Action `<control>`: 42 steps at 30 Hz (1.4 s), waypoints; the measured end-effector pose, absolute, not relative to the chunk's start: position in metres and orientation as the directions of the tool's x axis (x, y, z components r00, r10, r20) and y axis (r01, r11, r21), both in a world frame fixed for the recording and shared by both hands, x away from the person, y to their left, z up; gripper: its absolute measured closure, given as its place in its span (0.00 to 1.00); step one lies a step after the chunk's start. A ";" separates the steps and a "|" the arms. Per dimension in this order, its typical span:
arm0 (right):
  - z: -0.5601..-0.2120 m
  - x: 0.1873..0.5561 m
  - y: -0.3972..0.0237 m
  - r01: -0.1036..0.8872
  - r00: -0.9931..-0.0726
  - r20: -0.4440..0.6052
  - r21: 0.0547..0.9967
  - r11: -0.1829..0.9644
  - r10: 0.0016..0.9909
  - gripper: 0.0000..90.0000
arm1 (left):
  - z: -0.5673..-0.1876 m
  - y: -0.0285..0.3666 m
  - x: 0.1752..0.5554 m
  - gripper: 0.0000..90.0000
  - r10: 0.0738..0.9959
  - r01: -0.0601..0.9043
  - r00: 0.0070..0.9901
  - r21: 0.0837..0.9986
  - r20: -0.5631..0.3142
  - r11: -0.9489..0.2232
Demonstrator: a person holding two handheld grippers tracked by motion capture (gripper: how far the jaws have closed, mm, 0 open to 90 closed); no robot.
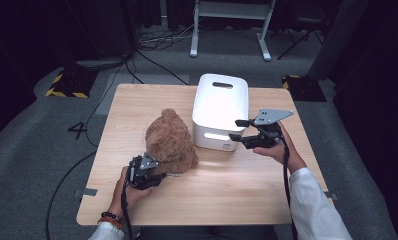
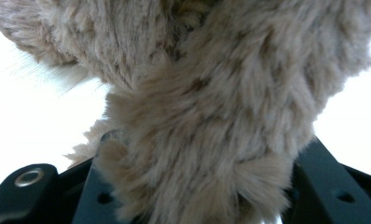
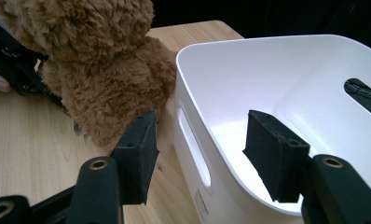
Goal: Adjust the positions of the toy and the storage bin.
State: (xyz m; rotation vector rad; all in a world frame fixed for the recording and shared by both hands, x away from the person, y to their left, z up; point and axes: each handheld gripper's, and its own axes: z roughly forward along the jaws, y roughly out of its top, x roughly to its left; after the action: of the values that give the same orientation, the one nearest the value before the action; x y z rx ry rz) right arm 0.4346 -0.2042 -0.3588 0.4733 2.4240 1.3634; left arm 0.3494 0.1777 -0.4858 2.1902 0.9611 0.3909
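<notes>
Two grippers work here: the left gripper has its jaws closed on the bear beside the bin, while the right gripper, open and empty, straddles the bin's near wall, so steady it before lifting the bear in.

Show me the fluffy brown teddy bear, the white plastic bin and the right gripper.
Fluffy brown teddy bear (image 1: 170, 142), high view, middle of its back.
White plastic bin (image 1: 207, 107), high view, left rim.
Right gripper (image 3: 200, 154), right gripper view, midway between its open jaws.
</notes>
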 end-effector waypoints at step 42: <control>-0.374 0.457 -0.183 0.080 -0.957 -0.125 0.753 0.653 0.262 0.97 | -0.487 0.175 0.349 0.61 0.737 0.515 0.675 0.711 0.007 -0.479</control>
State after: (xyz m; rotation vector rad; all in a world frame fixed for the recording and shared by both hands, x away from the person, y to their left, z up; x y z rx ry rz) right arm 0.4566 -0.1834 -0.3736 0.2784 2.6489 1.1912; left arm 0.3489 0.1751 -0.4868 2.1878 0.9588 0.4099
